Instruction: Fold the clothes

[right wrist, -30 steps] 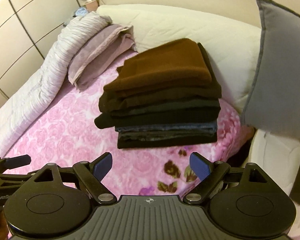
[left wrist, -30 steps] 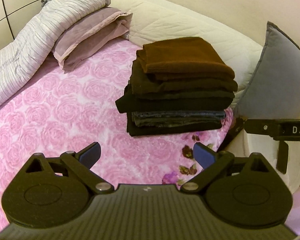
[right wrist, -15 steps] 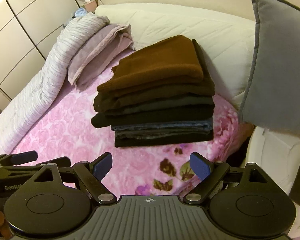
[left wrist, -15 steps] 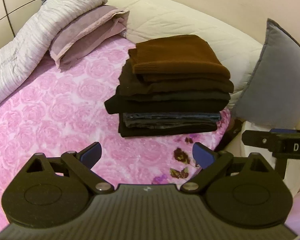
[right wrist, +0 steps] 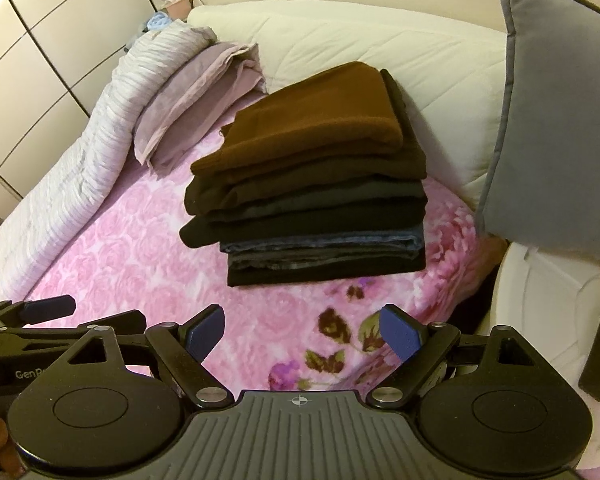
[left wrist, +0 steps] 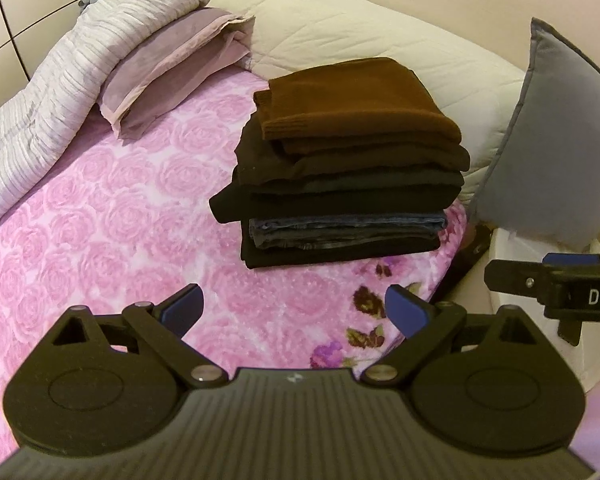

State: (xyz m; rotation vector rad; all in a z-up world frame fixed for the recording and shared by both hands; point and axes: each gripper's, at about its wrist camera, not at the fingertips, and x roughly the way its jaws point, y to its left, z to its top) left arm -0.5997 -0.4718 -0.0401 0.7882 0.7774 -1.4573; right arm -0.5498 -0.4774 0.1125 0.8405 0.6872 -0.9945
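- Brown knit, folded square, tops the stack of folded clothes (left wrist: 348, 164), which sits on the pink rose-patterned blanket (left wrist: 112, 216) near the head of the bed.
- Below the brown piece lie several dark and black garments, then a folded pair of blue jeans (left wrist: 348, 228), then one more black layer at the bottom.
- Left gripper (left wrist: 294, 312) hovers above the blanket, short of the stack, its blue-padded jaws spread wide with nothing between them.
- Right gripper (right wrist: 302, 332) sits likewise in front of the stack, jaws apart and empty; its side shows at the right edge of the left wrist view.
- Cream quilted headboard cushion (left wrist: 360, 40) runs behind the stack.
- Grey cushion (right wrist: 556, 112) stands upright to the right of the stack, near it; contact cannot be told.
- Mauve pillow (left wrist: 168, 64) lies well to the left of the stack, against a rolled pale striped duvet (left wrist: 52, 92).
- White wardrobe panels (right wrist: 48, 40) line the far left in the right wrist view.
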